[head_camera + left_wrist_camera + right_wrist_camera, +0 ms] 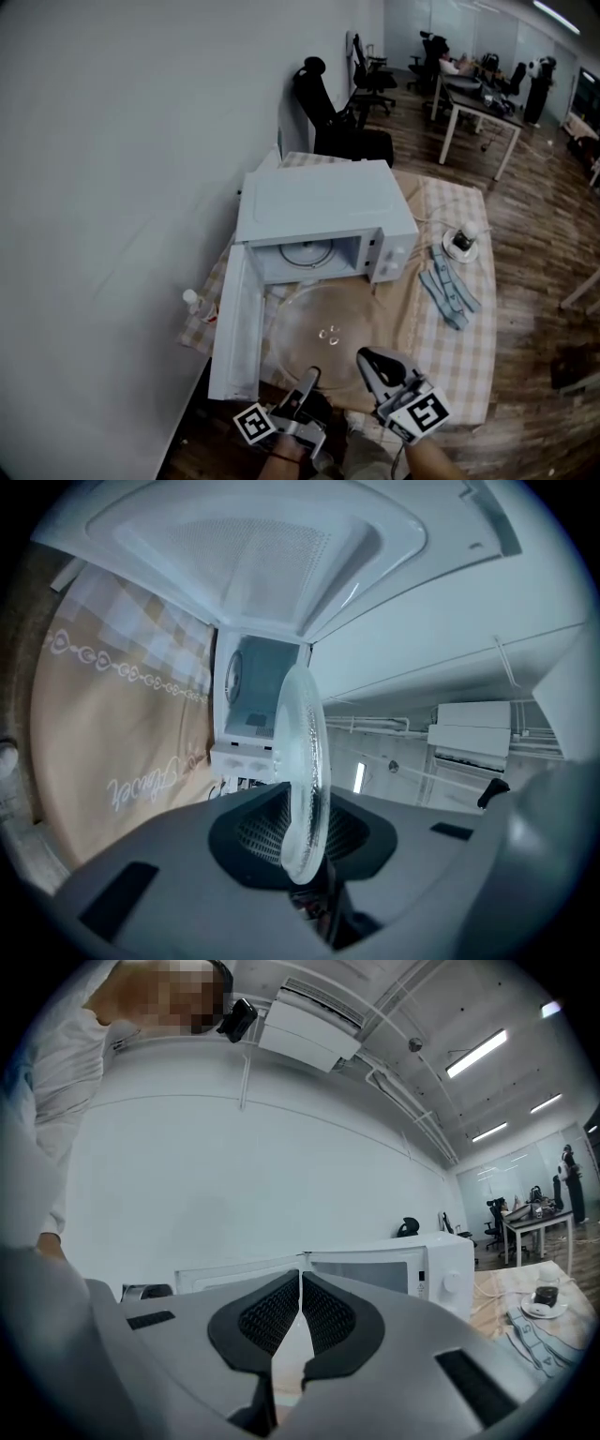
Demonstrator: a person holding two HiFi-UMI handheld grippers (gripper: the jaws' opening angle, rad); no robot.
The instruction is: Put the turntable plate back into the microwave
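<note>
We see the turntable plate (323, 319) out of the microwave (319, 211), in front of its open cavity and over the checked tablecloth (450, 328). It is a clear glass disc, so it has no long axis. In the head view it lies close to flat, broad face up, with its small hub lugs showing near the middle. Its far rim points at the oven's opening and its near rim points at us. We cannot tell whether the far rim touches the cloth.

The left gripper (309, 377) is clamped on the near rim. In the left gripper view (302, 841) the glass (305, 752) shows edge-on as a thin band between the two pads, running from the jaws out towards the cavity (251, 691).

The right gripper (366, 358) sits just beside the left one, its tip over the plate's near right rim in the head view. In the right gripper view (300, 1312) its jaws stand together with only a sliver between them, and we see no glass in that gap.

The microwave door (234, 328) hangs wide open to the left of the plate, and the roller ring (307, 251) lies inside on the cavity floor
</note>
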